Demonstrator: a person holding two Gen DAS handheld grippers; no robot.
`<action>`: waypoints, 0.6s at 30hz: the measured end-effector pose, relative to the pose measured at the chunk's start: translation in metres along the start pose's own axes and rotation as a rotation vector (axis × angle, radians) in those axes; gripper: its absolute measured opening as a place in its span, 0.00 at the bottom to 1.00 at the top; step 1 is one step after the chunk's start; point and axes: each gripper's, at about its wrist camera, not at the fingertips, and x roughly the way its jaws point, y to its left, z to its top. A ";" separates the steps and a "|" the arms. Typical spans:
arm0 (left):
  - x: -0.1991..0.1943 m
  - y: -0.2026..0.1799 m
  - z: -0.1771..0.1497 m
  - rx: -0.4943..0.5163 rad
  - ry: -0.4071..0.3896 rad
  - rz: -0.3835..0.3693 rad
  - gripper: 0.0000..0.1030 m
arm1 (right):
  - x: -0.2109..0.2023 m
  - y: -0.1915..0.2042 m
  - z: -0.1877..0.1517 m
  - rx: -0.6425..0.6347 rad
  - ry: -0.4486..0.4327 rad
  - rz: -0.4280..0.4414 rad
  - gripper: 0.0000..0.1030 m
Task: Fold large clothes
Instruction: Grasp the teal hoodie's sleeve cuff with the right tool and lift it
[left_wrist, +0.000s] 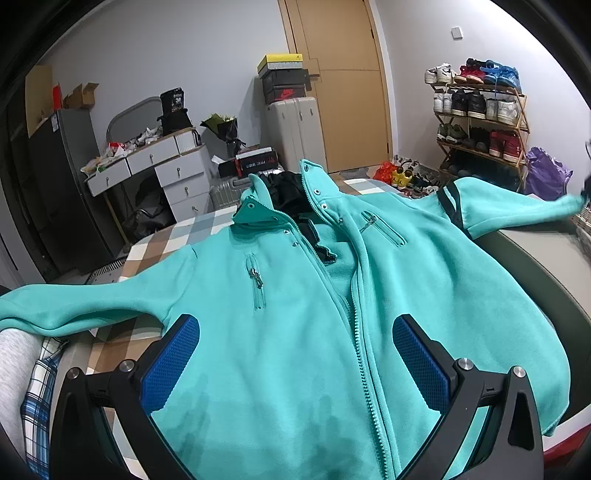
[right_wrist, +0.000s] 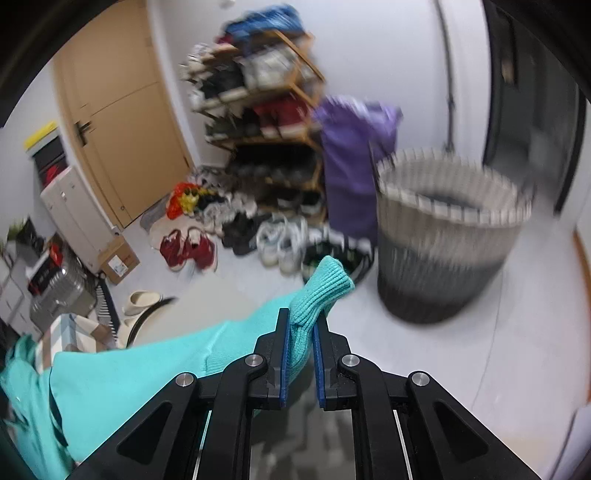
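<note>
A teal zip-up jacket (left_wrist: 295, 280) lies front side up on a checked bed cover (left_wrist: 173, 236), its zipper partly open and dark lining showing at the collar. My left gripper (left_wrist: 295, 332) is open above the jacket's lower front, blue pads wide apart and empty. The jacket's right sleeve (left_wrist: 517, 210) stretches out to the right past the bed. My right gripper (right_wrist: 303, 325) is shut on that sleeve's ribbed cuff (right_wrist: 321, 288) and holds it out in the air above the floor. The left sleeve (left_wrist: 74, 299) hangs off the bed's left side.
A woven laundry basket (right_wrist: 443, 236) stands on the floor to the right. A shoe rack (left_wrist: 480, 122) and loose shoes (right_wrist: 273, 236) sit by the far wall near a wooden door (left_wrist: 340, 74). A white drawer desk (left_wrist: 159, 166) and suitcases (left_wrist: 295, 129) stand beyond the bed.
</note>
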 end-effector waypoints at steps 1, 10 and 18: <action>0.000 0.000 0.000 0.000 -0.003 0.001 0.99 | -0.010 0.008 0.011 -0.026 -0.036 -0.004 0.10; 0.002 0.005 0.001 -0.007 -0.006 0.007 0.99 | -0.074 0.067 0.062 -0.135 -0.254 -0.012 0.10; -0.006 0.016 0.000 -0.010 -0.041 0.020 0.99 | -0.125 0.111 0.089 -0.152 -0.392 0.031 0.10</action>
